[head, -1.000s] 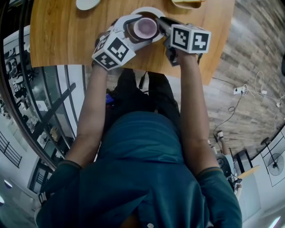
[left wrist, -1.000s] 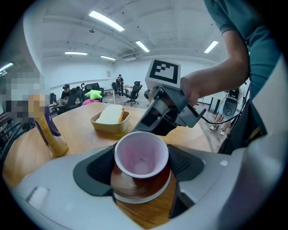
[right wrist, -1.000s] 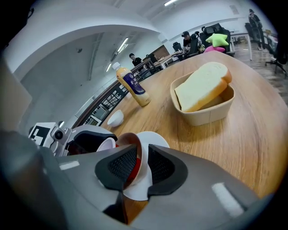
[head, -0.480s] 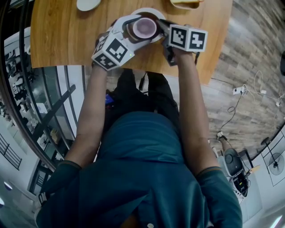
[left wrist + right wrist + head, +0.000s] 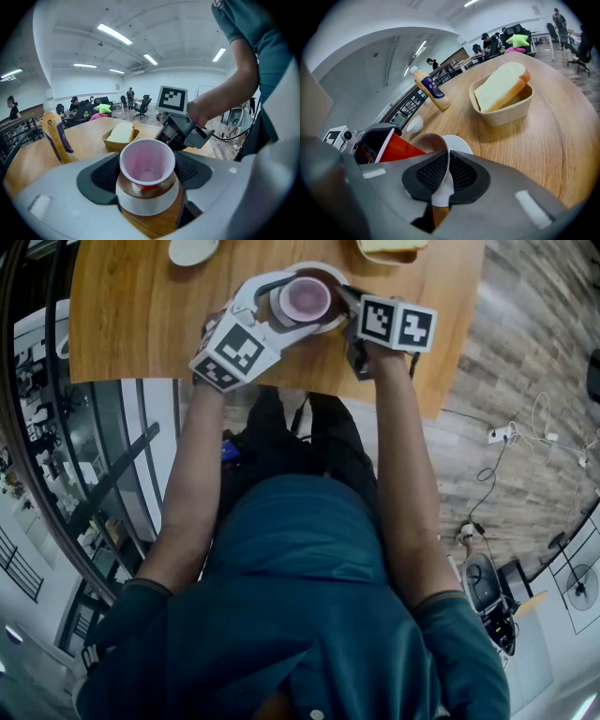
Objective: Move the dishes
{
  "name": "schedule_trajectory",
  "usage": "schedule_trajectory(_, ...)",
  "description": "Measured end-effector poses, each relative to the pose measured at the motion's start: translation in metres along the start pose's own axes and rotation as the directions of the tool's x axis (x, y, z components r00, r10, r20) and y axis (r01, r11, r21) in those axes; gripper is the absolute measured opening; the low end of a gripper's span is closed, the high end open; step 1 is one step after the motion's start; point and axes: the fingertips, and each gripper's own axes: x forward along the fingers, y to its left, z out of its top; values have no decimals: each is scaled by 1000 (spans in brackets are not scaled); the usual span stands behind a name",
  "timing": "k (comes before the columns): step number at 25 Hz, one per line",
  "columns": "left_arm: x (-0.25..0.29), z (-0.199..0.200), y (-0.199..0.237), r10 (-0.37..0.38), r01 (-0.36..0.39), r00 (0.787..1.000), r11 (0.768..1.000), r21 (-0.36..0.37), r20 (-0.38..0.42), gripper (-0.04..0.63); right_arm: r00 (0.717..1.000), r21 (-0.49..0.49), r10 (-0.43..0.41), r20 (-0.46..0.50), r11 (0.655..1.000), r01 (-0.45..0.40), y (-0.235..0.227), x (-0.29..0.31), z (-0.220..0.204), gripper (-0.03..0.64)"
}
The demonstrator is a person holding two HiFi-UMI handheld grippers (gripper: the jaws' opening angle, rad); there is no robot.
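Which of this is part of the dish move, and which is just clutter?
In the job: cup in left tool; bowl under it, rim in right tool.
Lying about: bread, tray, bottle, small dish.

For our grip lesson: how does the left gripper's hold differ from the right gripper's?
The left gripper is spread wide, clasping the pink-lined cup by its sides; the right gripper is almost closed, pinching the thin wall of the white bowl. The left pads sit outside the cup; the right pads straddle the bowl's wall. Both are shut on a dish.
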Motion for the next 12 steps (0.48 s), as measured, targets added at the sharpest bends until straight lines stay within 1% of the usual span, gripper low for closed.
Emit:
schedule_trajectory(6,-16,24,9,35,-35,997,999,-10,68,353,1000,3,-24,6,1000,24,-3,-6,4,26)
schedule_trajectory(9,-25,37,16,51,-46,992,998,-41,116,353,999,3,-37,6,999,37,-5,-9,5,28)
schedule_trajectory(12,-36,45,25,70,-62,987,996,-61,146,353,999,4,-50,5,999,50,-5,-11,7,26)
